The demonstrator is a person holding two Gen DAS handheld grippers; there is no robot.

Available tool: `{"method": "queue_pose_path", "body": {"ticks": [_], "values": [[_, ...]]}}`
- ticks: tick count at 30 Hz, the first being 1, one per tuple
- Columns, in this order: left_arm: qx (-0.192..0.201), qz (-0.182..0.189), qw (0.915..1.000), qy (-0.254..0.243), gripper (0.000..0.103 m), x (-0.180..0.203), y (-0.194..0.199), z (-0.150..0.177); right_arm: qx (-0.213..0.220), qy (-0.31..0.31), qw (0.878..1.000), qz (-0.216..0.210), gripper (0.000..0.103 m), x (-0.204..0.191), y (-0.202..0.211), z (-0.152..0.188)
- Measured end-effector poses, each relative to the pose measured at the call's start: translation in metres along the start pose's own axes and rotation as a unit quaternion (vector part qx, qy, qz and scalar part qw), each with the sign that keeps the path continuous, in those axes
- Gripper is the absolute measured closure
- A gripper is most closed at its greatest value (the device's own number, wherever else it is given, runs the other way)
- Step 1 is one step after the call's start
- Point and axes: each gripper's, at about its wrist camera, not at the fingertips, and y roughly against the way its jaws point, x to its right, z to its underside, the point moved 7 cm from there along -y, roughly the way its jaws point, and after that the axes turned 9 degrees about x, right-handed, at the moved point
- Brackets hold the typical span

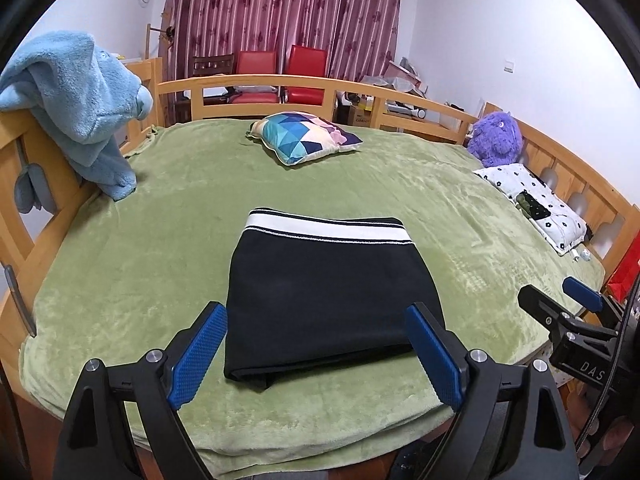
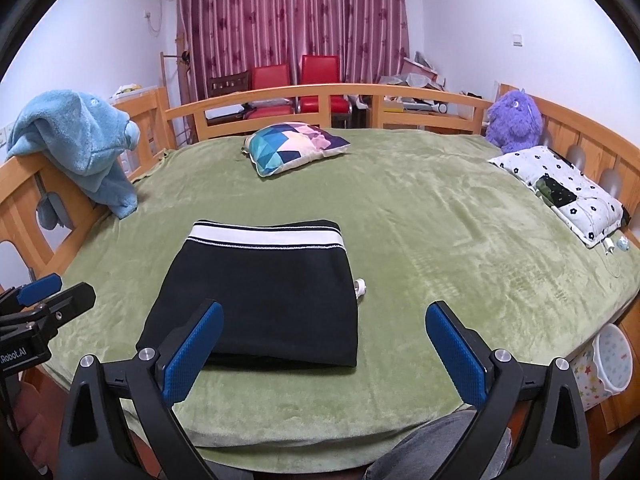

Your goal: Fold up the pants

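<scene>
The black pants [image 1: 324, 292] lie folded into a compact rectangle on the green bed cover [image 1: 460, 208], white waistband at the far edge. They also show in the right wrist view [image 2: 264, 292]. My left gripper [image 1: 318, 354] is open and empty, held above the near edge of the pants. My right gripper [image 2: 324, 354] is open and empty, just right of the pants' near corner. The right gripper shows at the right edge of the left wrist view [image 1: 568, 304]; the left gripper shows at the left edge of the right wrist view [image 2: 52, 292].
A patterned cushion [image 1: 306, 136] lies at the far middle of the bed. A blue towel [image 1: 80, 108] hangs on the left wooden rail. A purple plush [image 2: 516, 120] and a floral pillow [image 2: 560, 192] with a charger cable are at the right. A small white object [image 2: 360, 286] lies beside the pants.
</scene>
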Motion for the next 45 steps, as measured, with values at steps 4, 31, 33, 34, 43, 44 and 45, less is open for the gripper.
{"method": "queue_pose_path", "body": {"ticks": [4, 31, 33, 34, 43, 44, 45], "values": [[0.002, -0.005, 1.0000, -0.001, 0.013, -0.0029, 0.0014, 0.0004, 0.001, 0.000, 1.000, -0.002, 0.003, -0.0013, 0.0020, 0.0003], [0.001, -0.006, 1.0000, 0.001, 0.013, -0.0038, 0.0057, 0.0018, 0.002, -0.004, 1.000, 0.000, 0.003, -0.0045, 0.0071, -0.0027], [0.001, -0.005, 1.0000, 0.001, 0.013, -0.0034, 0.0056, 0.0021, 0.003, -0.004, 1.000, 0.000, 0.003, -0.0045, 0.0074, -0.0032], [0.001, -0.006, 1.0000, 0.002, 0.013, -0.0027, 0.0057, 0.0024, 0.003, -0.004, 1.000, 0.000, 0.003, -0.0041, 0.0068, -0.0031], [0.001, -0.006, 1.0000, 0.004, 0.013, -0.0012, 0.0057, 0.0025, 0.003, -0.004, 1.000, 0.000, 0.003, -0.0041, 0.0065, -0.0026], [0.000, -0.006, 1.0000, 0.004, 0.013, -0.0016, 0.0055, 0.0024, 0.003, -0.004, 1.000, 0.000, 0.003, -0.0043, 0.0065, -0.0026], [0.000, -0.006, 1.0000, 0.004, 0.013, -0.0018, 0.0058, 0.0026, 0.003, -0.004, 1.000, 0.000, 0.003, -0.0046, 0.0066, -0.0025]]}}
